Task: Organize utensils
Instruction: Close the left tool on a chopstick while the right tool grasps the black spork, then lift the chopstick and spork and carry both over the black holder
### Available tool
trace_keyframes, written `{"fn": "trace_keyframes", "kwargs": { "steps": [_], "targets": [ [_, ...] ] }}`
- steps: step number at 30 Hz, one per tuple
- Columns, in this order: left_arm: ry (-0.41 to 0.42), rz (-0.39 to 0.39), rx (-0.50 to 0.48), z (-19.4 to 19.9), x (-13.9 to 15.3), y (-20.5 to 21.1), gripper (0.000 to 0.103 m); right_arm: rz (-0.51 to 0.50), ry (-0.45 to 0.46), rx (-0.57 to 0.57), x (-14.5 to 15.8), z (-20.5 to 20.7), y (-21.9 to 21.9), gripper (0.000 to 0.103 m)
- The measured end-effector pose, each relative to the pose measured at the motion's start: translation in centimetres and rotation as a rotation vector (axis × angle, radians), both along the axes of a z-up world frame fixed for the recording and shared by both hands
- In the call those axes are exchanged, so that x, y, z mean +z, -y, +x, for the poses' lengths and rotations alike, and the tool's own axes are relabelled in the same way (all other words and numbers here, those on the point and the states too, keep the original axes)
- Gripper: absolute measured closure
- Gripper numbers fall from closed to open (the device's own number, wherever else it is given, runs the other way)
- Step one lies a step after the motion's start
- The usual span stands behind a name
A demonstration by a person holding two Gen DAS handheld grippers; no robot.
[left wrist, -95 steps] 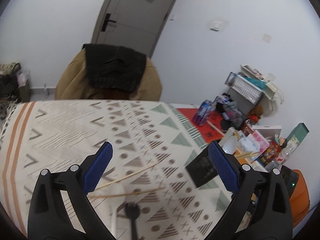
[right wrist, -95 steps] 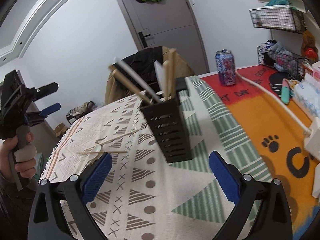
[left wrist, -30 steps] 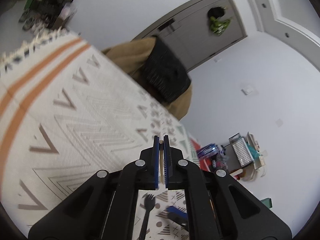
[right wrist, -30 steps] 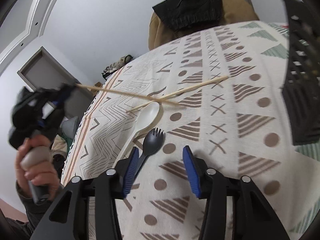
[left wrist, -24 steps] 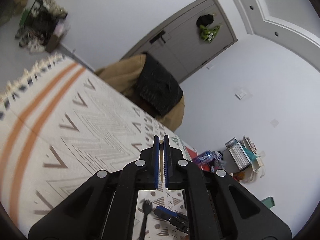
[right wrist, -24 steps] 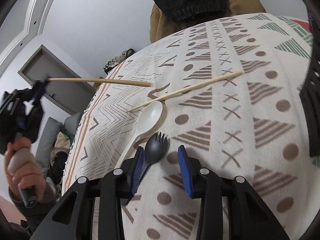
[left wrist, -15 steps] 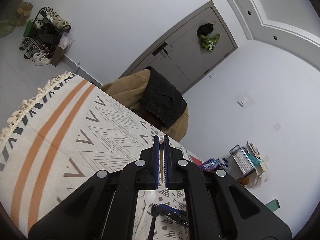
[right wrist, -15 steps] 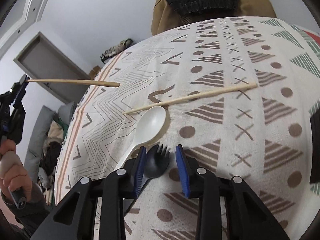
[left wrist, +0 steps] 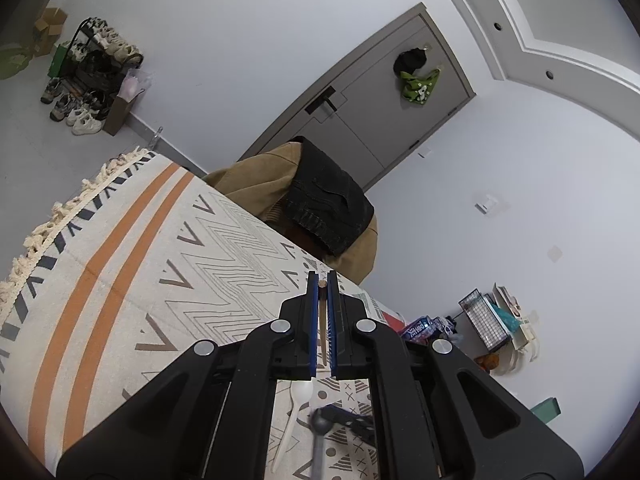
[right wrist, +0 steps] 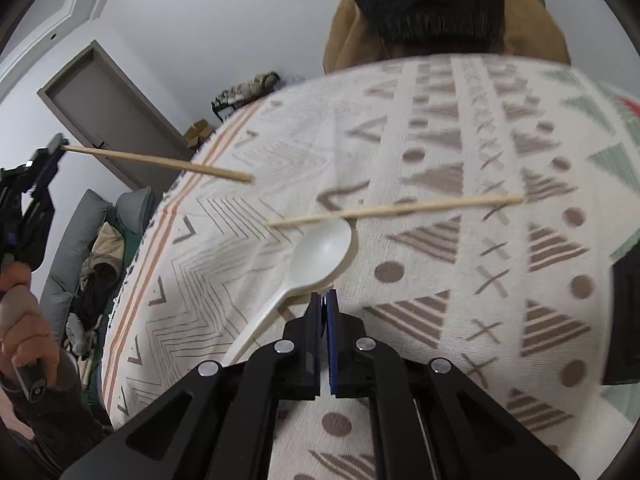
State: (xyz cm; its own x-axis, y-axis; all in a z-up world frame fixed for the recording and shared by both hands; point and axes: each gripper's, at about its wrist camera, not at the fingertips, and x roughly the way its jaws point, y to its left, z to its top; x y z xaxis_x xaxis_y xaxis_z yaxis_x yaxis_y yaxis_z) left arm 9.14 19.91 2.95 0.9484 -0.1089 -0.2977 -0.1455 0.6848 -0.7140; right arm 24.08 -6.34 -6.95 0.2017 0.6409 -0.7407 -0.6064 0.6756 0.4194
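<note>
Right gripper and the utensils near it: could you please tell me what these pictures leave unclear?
- Left wrist view: the spork is a blur, so its prongs cannot be made out.
- Right wrist view: the right gripper is shut, and its own pads hide whether the spork is between them.
- Right wrist view: the black holder is cut off by the right edge.

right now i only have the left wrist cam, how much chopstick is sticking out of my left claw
Observer: Most of the held chopstick juts from the left claw, in the air, tip over the cloth.
Operator: where's the other one
Observer: The second chopstick lies flat just past the white spoon bowl.
Operator: right claw shut?
Observer: Yes, the right claw has its pads together beside the spoon's handle.
</note>
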Motion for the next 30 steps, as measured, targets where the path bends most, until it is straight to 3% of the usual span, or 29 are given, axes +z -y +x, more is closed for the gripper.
{"fn": "trace_keyframes", "kwargs": {
  "steps": [16, 23, 30],
  "targets": [
    [0.066, 0.085, -0.148, 4.2, 4.0, 5.9, 0.098, 0.069, 0.454, -0.241, 14.2, -3.8, 9.7, 0.100],
    [0.085, 0.140, -0.250, 7.1, 6.9, 9.4, 0.098, 0.102, 0.557, -0.331, 18.7, -3.6, 14.2, 0.100],
    [0.109, 0.182, -0.325, 9.2, 9.5, 12.5, 0.098, 0.088, 0.617, -0.410, 21.0, -2.5, 17.0, 0.100]
  ]
}}
